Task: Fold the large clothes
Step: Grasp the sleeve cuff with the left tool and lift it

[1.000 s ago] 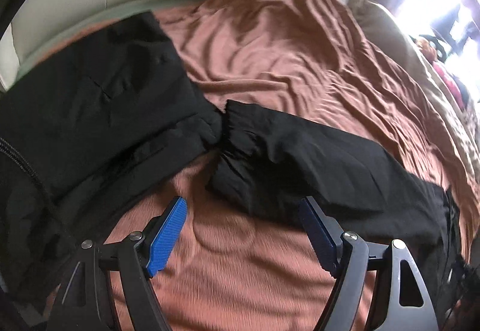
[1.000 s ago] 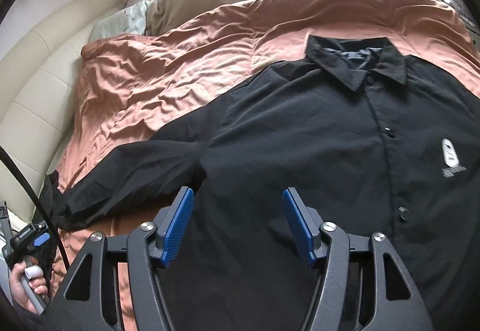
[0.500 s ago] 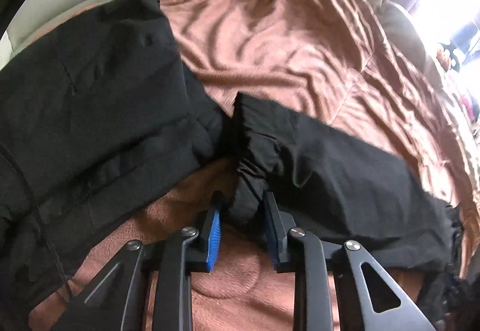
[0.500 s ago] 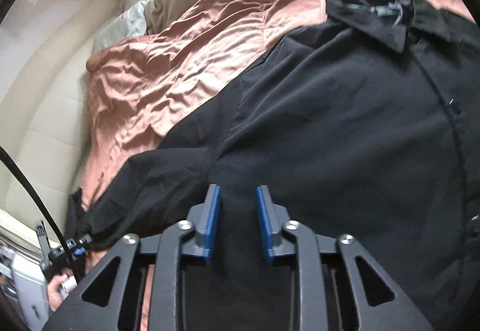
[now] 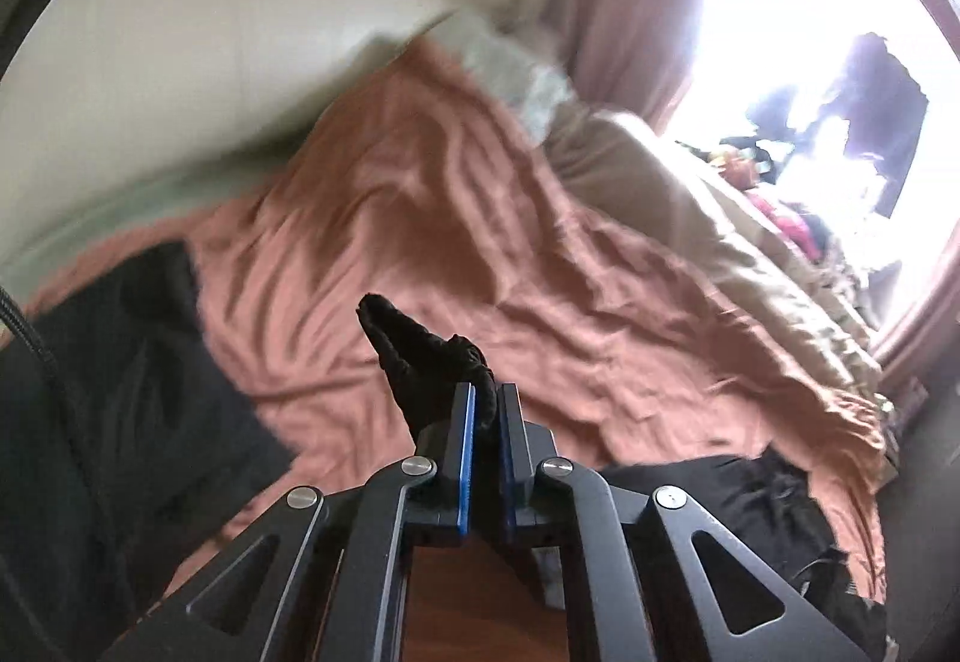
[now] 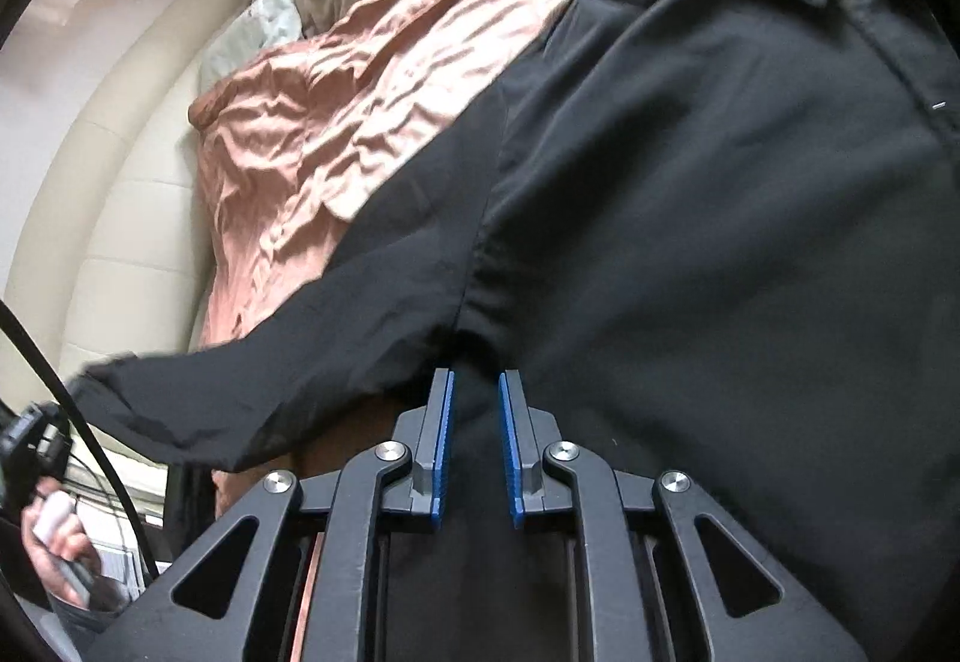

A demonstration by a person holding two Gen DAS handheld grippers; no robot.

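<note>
A black collared jacket (image 6: 690, 212) lies spread on a rust-pink bed cover (image 6: 336, 122). My right gripper (image 6: 475, 380) sits at the jacket's underarm seam. Its jaws are closing and its blue pads pinch a puckered fold of the black cloth. The long sleeve (image 6: 270, 392) stretches from there to the left. In the left wrist view my left gripper (image 5: 485, 392) is shut on the sleeve's cuff (image 5: 414, 356), which hangs lifted above the bed cover (image 5: 480, 242). More of the jacket (image 5: 750, 512) shows crumpled at the lower right.
Another black garment (image 5: 120, 392) lies on the bed at the left. A cream padded headboard (image 5: 210, 32) runs behind it. A beige duvet (image 5: 720, 218) and pillows are piled toward a bright window. A person's hand (image 6: 54, 548) shows at the lower left.
Both grippers went from open to shut on black cloth. The left one closed on the sleeve cuff and rose with it off the bed. The right one dropped onto the underarm area.
</note>
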